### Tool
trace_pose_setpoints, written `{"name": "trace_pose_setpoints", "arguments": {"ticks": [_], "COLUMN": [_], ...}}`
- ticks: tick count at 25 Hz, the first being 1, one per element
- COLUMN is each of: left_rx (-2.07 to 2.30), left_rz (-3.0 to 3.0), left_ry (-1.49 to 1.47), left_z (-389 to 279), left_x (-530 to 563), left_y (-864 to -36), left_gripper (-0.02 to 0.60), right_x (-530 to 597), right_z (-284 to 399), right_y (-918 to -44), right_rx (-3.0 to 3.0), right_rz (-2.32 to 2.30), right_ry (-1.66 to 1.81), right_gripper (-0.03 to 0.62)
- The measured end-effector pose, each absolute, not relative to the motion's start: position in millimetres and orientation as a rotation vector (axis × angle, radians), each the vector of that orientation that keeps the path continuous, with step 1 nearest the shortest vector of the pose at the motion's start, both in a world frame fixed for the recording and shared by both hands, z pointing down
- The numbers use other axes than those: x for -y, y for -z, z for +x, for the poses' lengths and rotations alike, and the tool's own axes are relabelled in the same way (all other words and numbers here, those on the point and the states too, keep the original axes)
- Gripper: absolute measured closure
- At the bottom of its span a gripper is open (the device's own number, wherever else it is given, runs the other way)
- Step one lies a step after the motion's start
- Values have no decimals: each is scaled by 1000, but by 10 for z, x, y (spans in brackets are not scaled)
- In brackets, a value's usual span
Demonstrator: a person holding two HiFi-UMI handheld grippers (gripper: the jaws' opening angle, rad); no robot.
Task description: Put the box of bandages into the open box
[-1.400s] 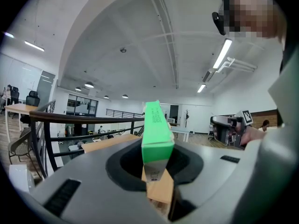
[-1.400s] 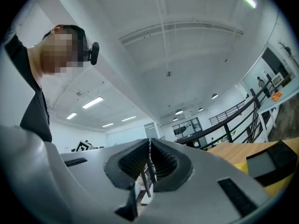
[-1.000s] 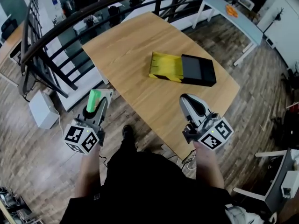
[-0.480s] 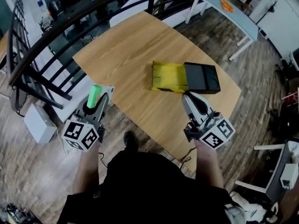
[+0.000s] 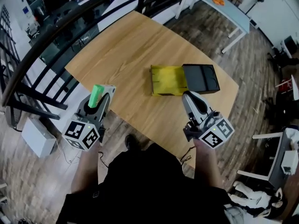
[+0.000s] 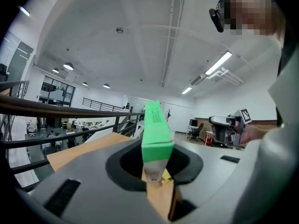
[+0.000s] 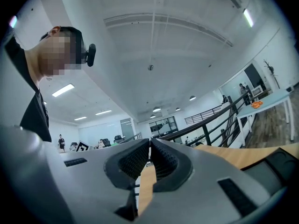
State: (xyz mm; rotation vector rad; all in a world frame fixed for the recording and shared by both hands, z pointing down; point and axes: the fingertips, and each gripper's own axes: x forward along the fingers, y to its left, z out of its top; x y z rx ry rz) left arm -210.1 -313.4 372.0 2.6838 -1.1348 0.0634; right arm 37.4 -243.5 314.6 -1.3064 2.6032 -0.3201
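My left gripper (image 5: 100, 97) is shut on a slim green box of bandages (image 5: 96, 95), held off the near left edge of the wooden table (image 5: 126, 55). In the left gripper view the green box (image 6: 155, 133) stands upright between the jaws and points upward. The open box (image 5: 184, 80) lies mid-table: a yellow half (image 5: 168, 80) at left and a black half (image 5: 202, 77) at right. My right gripper (image 5: 190, 101) is shut with nothing in it, just in front of the open box. In the right gripper view its ribbed pads (image 7: 140, 158) meet.
A dark metal railing (image 5: 42, 50) curves round the table's left and far side. A light blue table (image 5: 219, 6) stands at the back right. Wooden floor (image 5: 261, 83) surrounds the table. A white unit (image 5: 35, 136) sits on the floor at left.
The view has shifted so the table and open box sit closer to me. Both grippers have come forward a little toward the table; the green box stays held in the left one.
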Motion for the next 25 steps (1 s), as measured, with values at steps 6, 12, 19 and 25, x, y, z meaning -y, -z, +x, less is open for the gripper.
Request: {"name": "trace_pose_setpoints", "arguments": {"ticks": [6, 12, 19, 25], "left_rx": [1035, 966, 871, 779], "left_rz": [2701, 2699, 2709, 2705], "left_ry": [-91, -132, -216, -278], "left_z": [-1733, -1308, -732, -260], "left_x": [3255, 3516, 3665, 3723], "left_y": [-3816, -3882, -4056, -4238], "left_gripper": [491, 491, 491, 491], "right_x": [2434, 2644, 2745, 2715], "right_z": [652, 931, 1278, 1478], "right_y": [-3259, -3316, -3506, -3663], "right_rx": [-2558, -2528, -2485, -2461], "right_rz": [-1378, -1395, -1413, -1422], "right_ry": [358, 394, 455, 510], "right_gripper": [556, 556, 556, 556]}}
